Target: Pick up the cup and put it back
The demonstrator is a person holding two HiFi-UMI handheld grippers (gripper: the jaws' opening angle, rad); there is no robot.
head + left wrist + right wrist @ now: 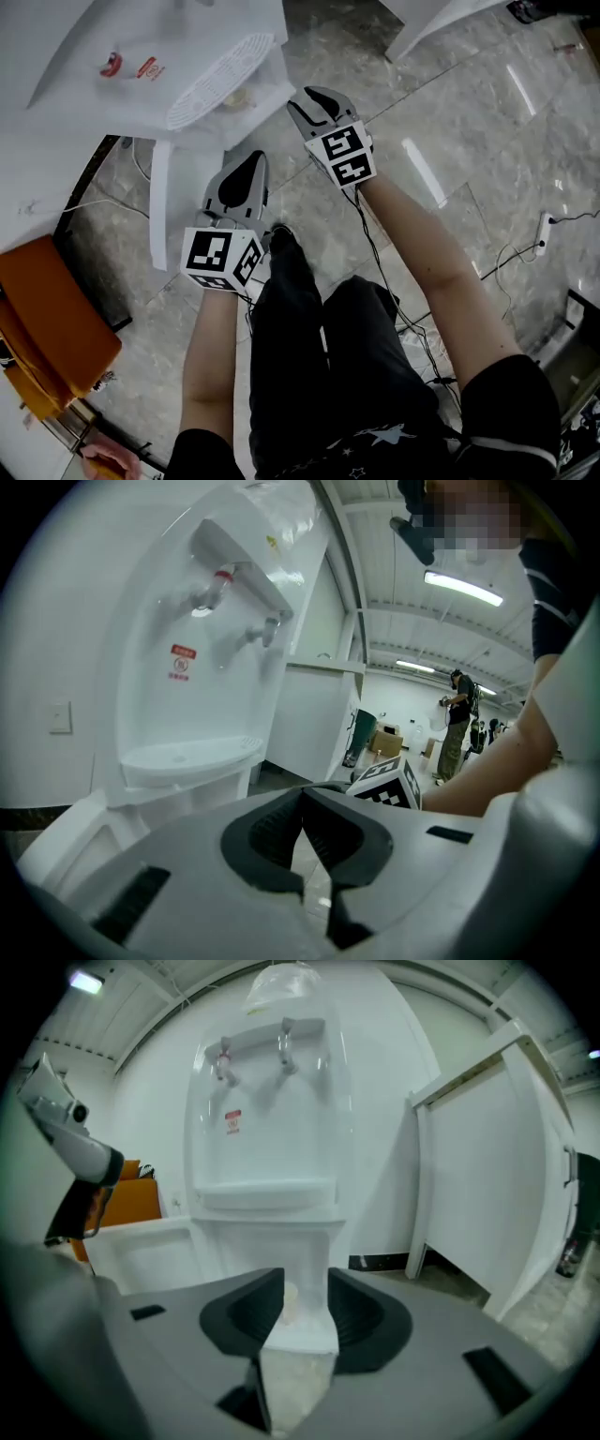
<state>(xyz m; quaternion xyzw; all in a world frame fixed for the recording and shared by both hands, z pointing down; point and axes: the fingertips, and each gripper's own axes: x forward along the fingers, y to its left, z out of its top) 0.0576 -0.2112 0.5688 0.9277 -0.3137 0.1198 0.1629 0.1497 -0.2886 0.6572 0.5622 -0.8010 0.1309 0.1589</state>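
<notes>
A white water dispenser [187,56] stands in front of me, with a grilled drip tray [220,80]. A small pale cup [289,1302] sits low on the dispenser's front, below the tray; from the head view only a pale bit of the cup [234,97] shows under the grille. My right gripper [305,1279] is open and points at the cup, which shows in the gap beyond the pads and is not touched. In the head view the right gripper [314,98] is close to the tray. My left gripper [302,794] is shut and empty, lower and to the left, left gripper [251,164].
An orange seat [47,309] stands at the left. Cables [412,319] and a power strip [544,230] lie on the marble floor. A white partition panel [487,1176] stands right of the dispenser. A person [459,724] stands far off in the hall.
</notes>
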